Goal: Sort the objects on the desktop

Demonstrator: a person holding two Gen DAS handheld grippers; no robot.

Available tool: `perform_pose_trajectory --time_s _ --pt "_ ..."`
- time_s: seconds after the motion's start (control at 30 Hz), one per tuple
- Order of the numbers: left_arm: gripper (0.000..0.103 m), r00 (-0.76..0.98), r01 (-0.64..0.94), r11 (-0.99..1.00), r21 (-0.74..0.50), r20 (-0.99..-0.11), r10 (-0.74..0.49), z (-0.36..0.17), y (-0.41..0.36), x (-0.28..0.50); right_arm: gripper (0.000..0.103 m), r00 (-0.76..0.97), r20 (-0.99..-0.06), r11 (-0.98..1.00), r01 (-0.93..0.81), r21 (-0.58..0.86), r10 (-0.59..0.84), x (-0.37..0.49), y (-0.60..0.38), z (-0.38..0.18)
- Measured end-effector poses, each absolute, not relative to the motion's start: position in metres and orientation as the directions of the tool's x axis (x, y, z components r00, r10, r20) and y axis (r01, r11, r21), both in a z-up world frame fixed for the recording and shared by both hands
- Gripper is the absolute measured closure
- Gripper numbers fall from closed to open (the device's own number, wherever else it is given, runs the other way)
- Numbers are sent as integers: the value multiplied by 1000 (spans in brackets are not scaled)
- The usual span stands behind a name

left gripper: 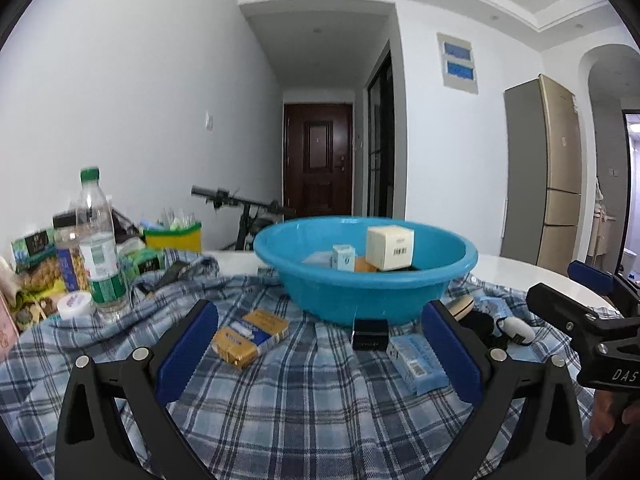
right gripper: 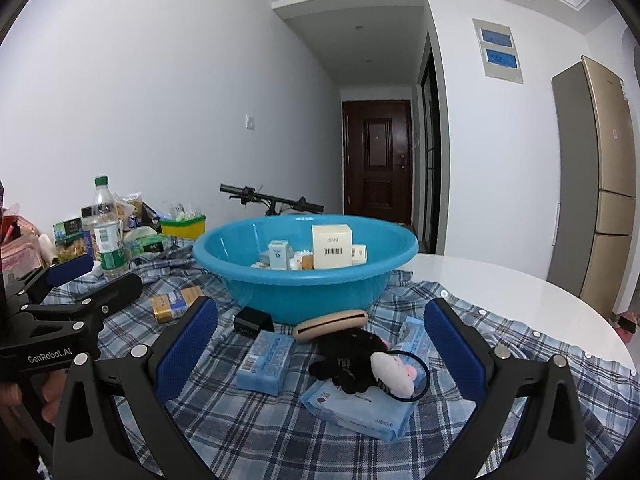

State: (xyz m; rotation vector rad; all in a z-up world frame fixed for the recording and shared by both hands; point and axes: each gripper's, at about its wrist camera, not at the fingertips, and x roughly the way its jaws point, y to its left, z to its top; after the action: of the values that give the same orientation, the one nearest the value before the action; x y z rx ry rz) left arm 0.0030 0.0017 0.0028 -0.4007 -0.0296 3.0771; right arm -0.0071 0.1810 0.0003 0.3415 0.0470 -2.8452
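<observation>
A blue basin (left gripper: 360,292) (right gripper: 304,292) stands on a plaid cloth and holds several small boxes, the tallest a cream box (right gripper: 332,246). In front of it lie a gold-and-blue pack (left gripper: 250,336), a black cube (left gripper: 370,334), a light blue box (right gripper: 266,356), a beige case (right gripper: 330,322), a black soft item with a white plush hair tie (right gripper: 394,372), and a blue tissue pack (right gripper: 360,408). My left gripper (left gripper: 320,344) is open above the cloth, near the gold pack. My right gripper (right gripper: 320,348) is open, with the soft item and light blue box between its fingers, untouched.
At the back left stand a green-capped water bottle (left gripper: 98,248), a white jar (left gripper: 76,304), snack packs and a yellow-green container (left gripper: 172,234). The white round table (right gripper: 520,300) runs bare to the right. Bicycle handlebars (right gripper: 272,198) rise behind the table.
</observation>
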Motion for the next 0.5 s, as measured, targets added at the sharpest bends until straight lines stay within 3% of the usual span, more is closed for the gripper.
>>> perform_pose_trajectory --time_s 0.5 --pt "0 -957 -28 -999 -23 -287 33 -2 3 -2 0 -930 -302 -974 226 -22 -209 -19 174 -6"
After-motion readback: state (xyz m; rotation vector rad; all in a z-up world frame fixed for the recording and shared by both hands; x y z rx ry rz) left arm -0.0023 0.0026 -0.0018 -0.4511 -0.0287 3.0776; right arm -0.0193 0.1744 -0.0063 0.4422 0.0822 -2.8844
